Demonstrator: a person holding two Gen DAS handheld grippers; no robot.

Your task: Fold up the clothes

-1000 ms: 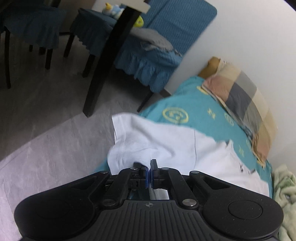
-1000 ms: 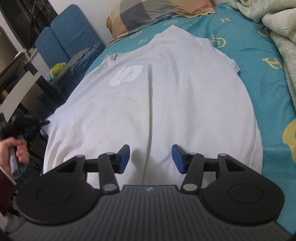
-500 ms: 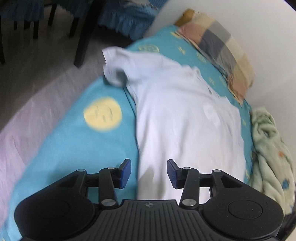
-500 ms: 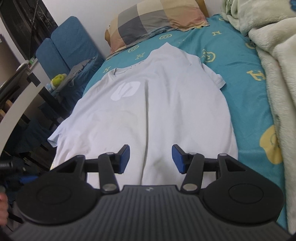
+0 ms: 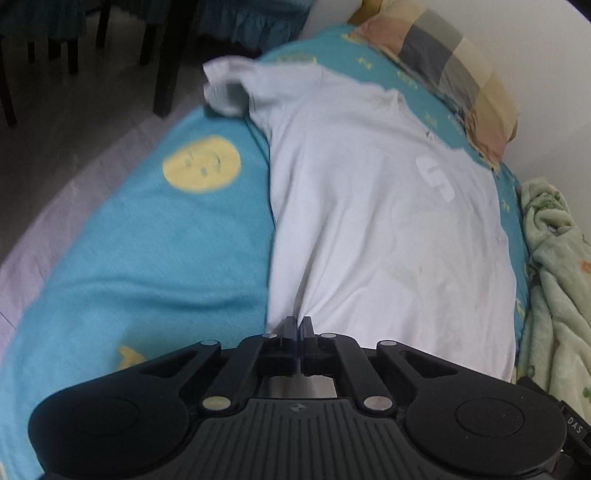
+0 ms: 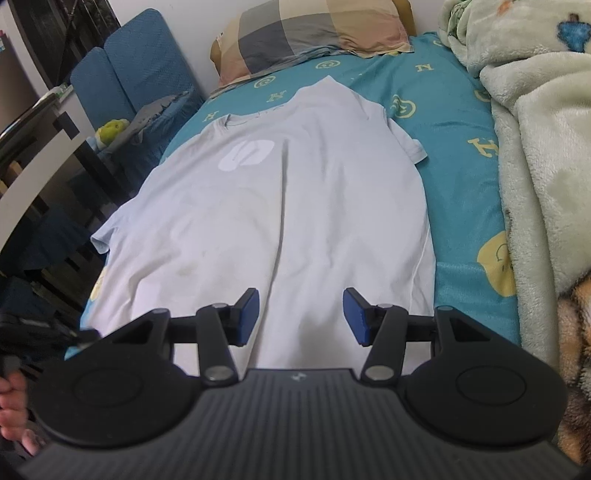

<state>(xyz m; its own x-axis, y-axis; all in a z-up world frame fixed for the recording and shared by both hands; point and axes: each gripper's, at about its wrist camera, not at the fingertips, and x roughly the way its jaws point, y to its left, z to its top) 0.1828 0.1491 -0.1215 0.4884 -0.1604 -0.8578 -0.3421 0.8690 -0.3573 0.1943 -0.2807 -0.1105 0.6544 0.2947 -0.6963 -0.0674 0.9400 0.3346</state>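
Note:
A white T-shirt [image 5: 373,206] lies spread flat on the teal bed [image 5: 155,251], collar toward the pillow, a pale logo on its chest. My left gripper [image 5: 298,325] is shut on the shirt's bottom hem at its left corner. In the right wrist view the shirt [image 6: 295,206] fills the middle of the bed [image 6: 454,122]. My right gripper [image 6: 300,314] is open, its blue pads either side of the hem's middle, just above the cloth. The far left sleeve [image 5: 225,88] is rumpled at the bed's edge.
A checked pillow [image 6: 314,33] lies at the head of the bed. A pale green fleece blanket [image 6: 535,147] is heaped along the right side. A dark table leg [image 5: 166,74] and blue chairs [image 6: 125,85] stand beside the bed on the left.
My left gripper let go of the sleeve, opened, moved to the shirt's bottom hem and shut on it. My right gripper drew back toward the hem and stayed open.

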